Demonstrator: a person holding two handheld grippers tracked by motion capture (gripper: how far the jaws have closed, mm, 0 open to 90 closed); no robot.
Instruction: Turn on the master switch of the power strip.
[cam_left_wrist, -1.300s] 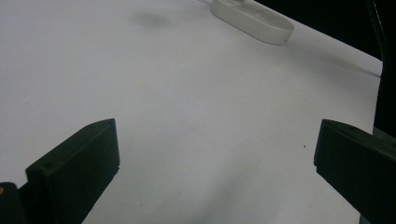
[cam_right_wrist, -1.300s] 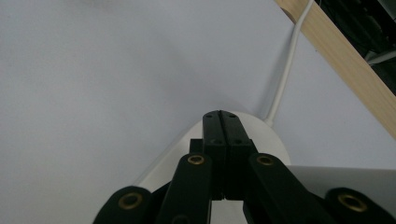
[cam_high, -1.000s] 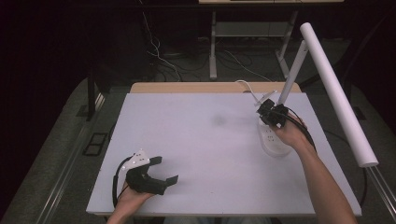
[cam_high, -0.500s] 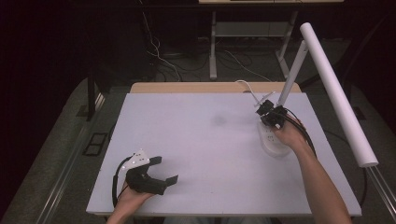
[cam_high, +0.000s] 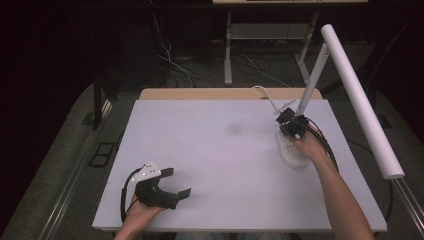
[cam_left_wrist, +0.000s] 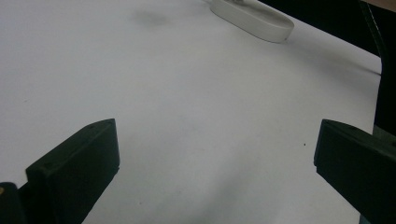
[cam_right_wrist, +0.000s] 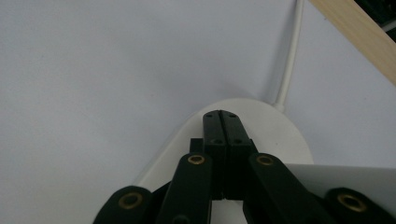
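1. Right gripper (cam_right_wrist: 222, 116) has its jaws pressed fully together with nothing between them, tips over the white power strip (cam_high: 291, 150) at the table's (cam_high: 200, 150) right side; compared with a second ago it has barely shifted.
2. Left gripper (cam_high: 176, 183) rests spread wide near the front edge, unmoved.
3. Likely the closed tips are about to press something on the strip; nothing has visibly changed there yet.

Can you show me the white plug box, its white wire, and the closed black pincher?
White oval plastic power strip (cam_right_wrist: 285, 135), right gripper view, top face.
White round cord (cam_right_wrist: 290, 60), right gripper view, middle.
Shut black right gripper (cam_right_wrist: 221, 116), right gripper view, fingertips.
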